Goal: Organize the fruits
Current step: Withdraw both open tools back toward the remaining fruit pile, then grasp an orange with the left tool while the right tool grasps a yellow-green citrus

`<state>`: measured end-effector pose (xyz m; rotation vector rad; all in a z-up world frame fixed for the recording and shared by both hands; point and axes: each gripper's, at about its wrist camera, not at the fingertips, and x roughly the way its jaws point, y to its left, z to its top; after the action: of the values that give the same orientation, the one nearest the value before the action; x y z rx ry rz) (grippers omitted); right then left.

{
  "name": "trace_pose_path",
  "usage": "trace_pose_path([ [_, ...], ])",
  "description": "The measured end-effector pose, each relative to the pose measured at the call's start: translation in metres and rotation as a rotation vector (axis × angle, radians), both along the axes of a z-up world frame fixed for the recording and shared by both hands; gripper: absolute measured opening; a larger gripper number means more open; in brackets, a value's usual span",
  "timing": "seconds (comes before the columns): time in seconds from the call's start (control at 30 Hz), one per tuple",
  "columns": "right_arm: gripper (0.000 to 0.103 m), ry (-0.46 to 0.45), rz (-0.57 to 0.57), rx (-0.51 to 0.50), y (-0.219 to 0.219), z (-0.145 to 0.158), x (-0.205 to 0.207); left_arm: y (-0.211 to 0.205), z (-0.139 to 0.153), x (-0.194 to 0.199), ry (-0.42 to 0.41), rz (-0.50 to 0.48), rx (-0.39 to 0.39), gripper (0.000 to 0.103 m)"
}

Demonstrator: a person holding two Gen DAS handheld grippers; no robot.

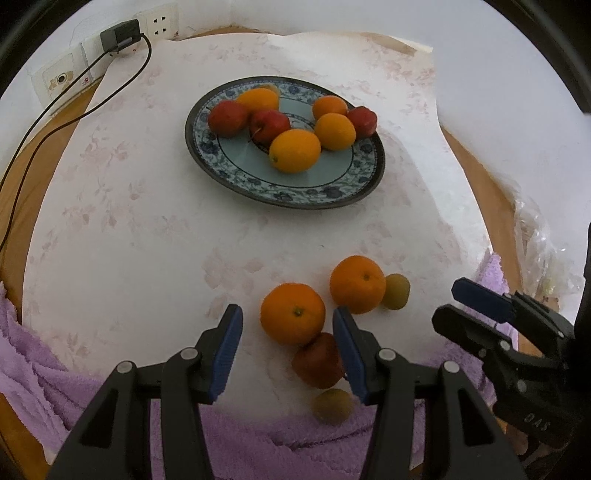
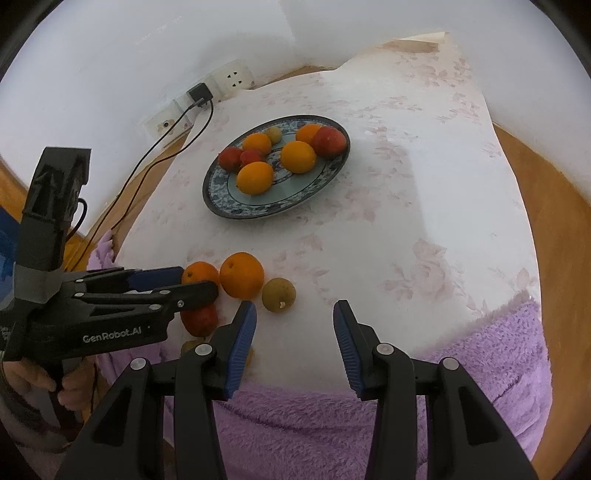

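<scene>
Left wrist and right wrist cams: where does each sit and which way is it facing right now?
Left wrist: sits on the left tool, facing forward over the loose oranges toward the plate; its own open fingers show, with the right tool at right.
Right wrist: sits on the right tool, facing the cloth and the plate; its own open fingers show, with the left tool and the hand holding it at left.
Shared: the plate, the loose fruit, the wall sockets.

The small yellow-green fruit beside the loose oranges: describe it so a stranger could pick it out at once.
Start at the round blue-patterned plate of fruit on the white floral tablecloth, then drop to the loose cluster near the cloth's front edge. There, the small yellow-green round fruit sits at the right end, beside the larger bright orange. It is duller, greener and smaller than the oranges, and unlike its lookalike, fully in view.
</scene>
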<state>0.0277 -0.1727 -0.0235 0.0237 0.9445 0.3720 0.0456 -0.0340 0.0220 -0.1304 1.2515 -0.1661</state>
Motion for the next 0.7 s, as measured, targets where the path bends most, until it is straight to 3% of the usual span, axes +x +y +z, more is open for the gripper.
trace_pose_path([
  [0.17, 0.045, 0.014, 0.012, -0.021, 0.005, -0.005, 0.001, -0.001, -0.002, 0.001, -0.001, -0.003, -0.009, 0.046],
  [0.23, 0.045, 0.019, 0.016, -0.027, 0.006, -0.006, 0.002, 0.0, -0.003, 0.002, -0.002, -0.007, -0.018, 0.038],
  [0.7, 0.045, 0.018, 0.06, -0.067, 0.024, -0.014, 0.013, 0.017, 0.006, 0.001, -0.025, 0.037, -0.02, 0.037],
])
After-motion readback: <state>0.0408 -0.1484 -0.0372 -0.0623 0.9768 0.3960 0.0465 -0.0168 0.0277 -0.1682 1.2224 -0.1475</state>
